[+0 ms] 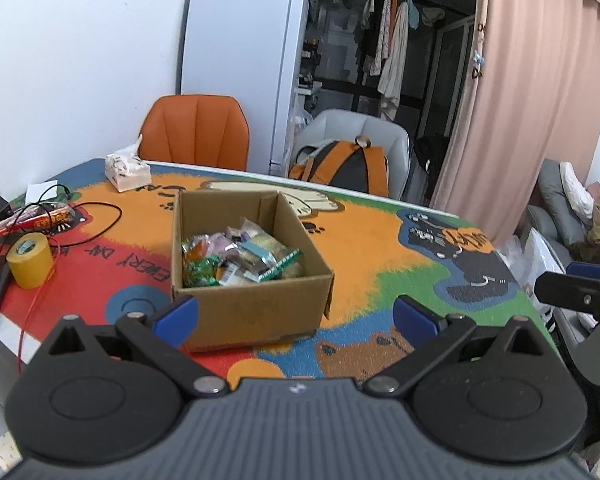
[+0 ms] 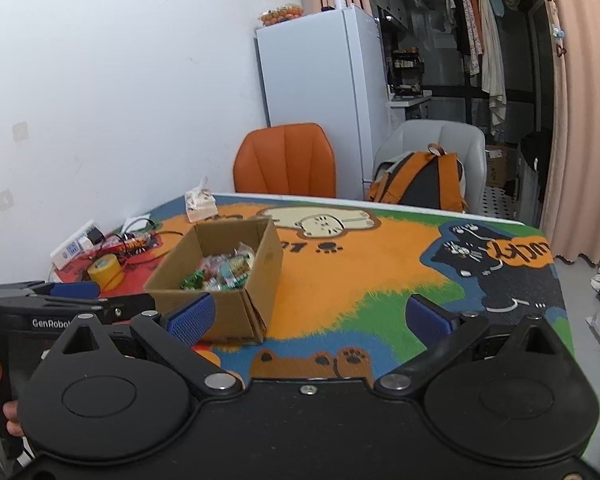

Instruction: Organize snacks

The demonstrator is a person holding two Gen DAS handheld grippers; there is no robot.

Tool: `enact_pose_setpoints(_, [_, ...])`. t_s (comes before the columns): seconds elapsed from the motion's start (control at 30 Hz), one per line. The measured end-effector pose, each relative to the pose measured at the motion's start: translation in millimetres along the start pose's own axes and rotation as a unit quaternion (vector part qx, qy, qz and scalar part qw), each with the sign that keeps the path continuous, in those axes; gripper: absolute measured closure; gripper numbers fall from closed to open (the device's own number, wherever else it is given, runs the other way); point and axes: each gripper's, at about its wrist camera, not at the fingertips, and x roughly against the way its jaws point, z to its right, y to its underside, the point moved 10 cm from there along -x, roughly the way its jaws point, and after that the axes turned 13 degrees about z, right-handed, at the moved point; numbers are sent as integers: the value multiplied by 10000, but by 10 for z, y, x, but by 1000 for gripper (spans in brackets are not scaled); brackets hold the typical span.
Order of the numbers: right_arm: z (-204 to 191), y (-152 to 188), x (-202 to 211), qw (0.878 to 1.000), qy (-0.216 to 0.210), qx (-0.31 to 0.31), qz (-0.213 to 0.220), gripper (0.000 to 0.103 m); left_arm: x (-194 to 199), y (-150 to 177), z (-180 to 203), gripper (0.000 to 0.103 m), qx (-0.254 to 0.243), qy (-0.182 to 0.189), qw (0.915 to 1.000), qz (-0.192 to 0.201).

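**Snack box on cartoon mat, both grippers standing off empty**

Table (image 1: pixel 380 248): lying under a bright cartoon mat (image 2: pixel 360 280) printed with cats and a bear, running up to the white wall on the left.

Fridge (image 1: pixel 240 72): standing behind the table's far edge, with an orange chair (image 1: pixel 198 134) and a grey chair (image 1: pixel 360 132) before it; the grey chair is carrying an orange backpack (image 1: pixel 340 168).

Cardboard box (image 1: pixel 244 264): sitting open-topped on the mat, left of the table's middle. In the left wrist view it is lying just ahead of the jaws and leaning toward the left finger, whose blue pad is overlapping the box's near left corner in the picture; whether they are touching cannot be told. In the right wrist view it is lying ahead and to the left, its near corner appearing just behind the left pad.

Snacks (image 1: pixel 236 256): lying heaped inside the box, small wrapped packets in green, purple and clear film.

Left gripper (image 1: pixel 296 316): hovering low at the near table edge, jaws spread wide, holding nothing.

Right gripper (image 2: pixel 310 316): hovering to the right of the box, jaws spread wide, holding nothing.

Yellow tape roll (image 1: pixel 30 260): standing on the mat left of the box, apart from it.

Tissue pack (image 1: pixel 127 170): sitting near the far left corner.

Cables (image 1: pixel 60 216): trailing along the left edge beside a red wrapper (image 1: pixel 40 218).
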Motion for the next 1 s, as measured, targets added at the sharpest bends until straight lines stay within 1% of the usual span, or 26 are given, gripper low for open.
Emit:
enact_pose_setpoints(0.13, [22,107,8,10000,26,-32,-78,0,-22,47,13,0,45,-25,10000,-60])
enact_pose_setpoints(0.23, [39,139,0,9999,68,-71,-91,0,-4,51,55,0,-33,-16,10000,-38])
enact_pose_setpoints(1.0, [73,98,37,9999,118,-68,-35,0,29,45,70,0,-56,18,10000,-25])
